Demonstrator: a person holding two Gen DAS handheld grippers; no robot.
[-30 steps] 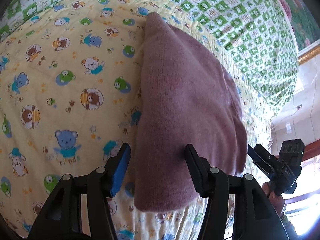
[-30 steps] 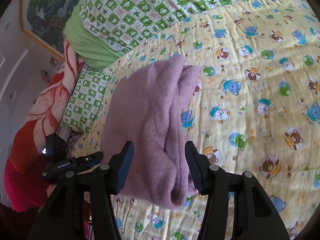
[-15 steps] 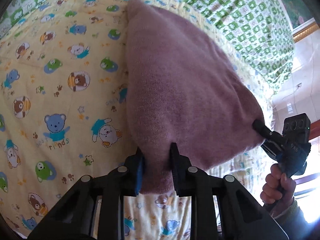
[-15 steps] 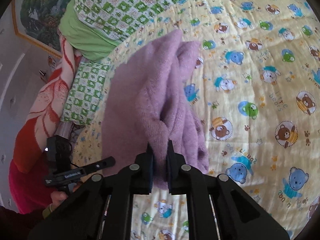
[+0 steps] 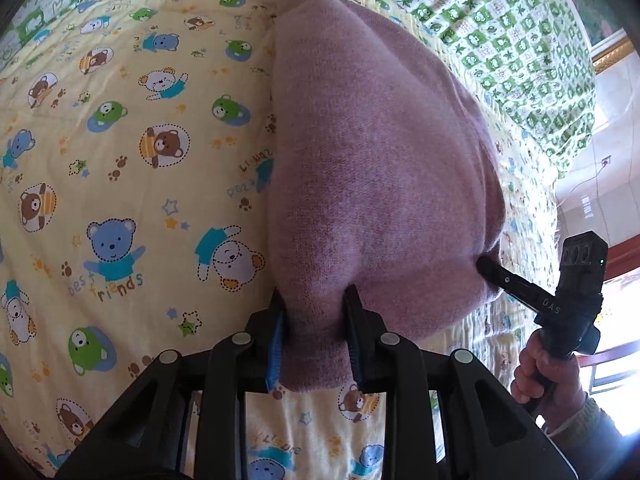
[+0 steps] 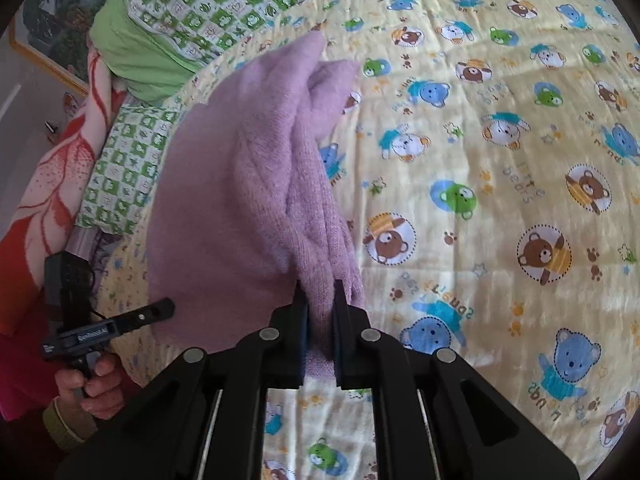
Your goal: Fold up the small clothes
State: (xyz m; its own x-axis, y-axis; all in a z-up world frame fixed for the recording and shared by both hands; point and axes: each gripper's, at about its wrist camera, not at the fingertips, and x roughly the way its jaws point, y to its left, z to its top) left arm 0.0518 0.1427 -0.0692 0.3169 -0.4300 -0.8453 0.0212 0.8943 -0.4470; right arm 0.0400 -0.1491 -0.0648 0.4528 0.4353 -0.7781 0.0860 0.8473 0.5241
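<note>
Here one bed carries everything: its yellow bear-print quilt spreads across most of both views, and a green-checked cover lies along the far edge, one of its ends bunched over a plain green lining in the right wrist view. A red-and-cream blanket hangs at the bed's edge beside that cover; there is one of it.

There is one garment, a mauve knitted sweater, already folded into a thick layered bundle. It lies on the quilt close to the edge where the checked cover begins, its far end resting on the fabric and its near end lifted by the tongs. In the right wrist view its stacked layers show as several ridges running away from the camera.

Two grippers work here, one per hand. The left gripper has its jaws pressed in on the near left corner of the sweater, cloth bulging out between them and hanging below. The right gripper pinches the near right corner, jaws nearly together with a narrow band of knit squeezed in the gap. Each gripper appears in the other's view, its tip buried in the mauve cloth, with the holding hand wrapped around the handle below.
</note>
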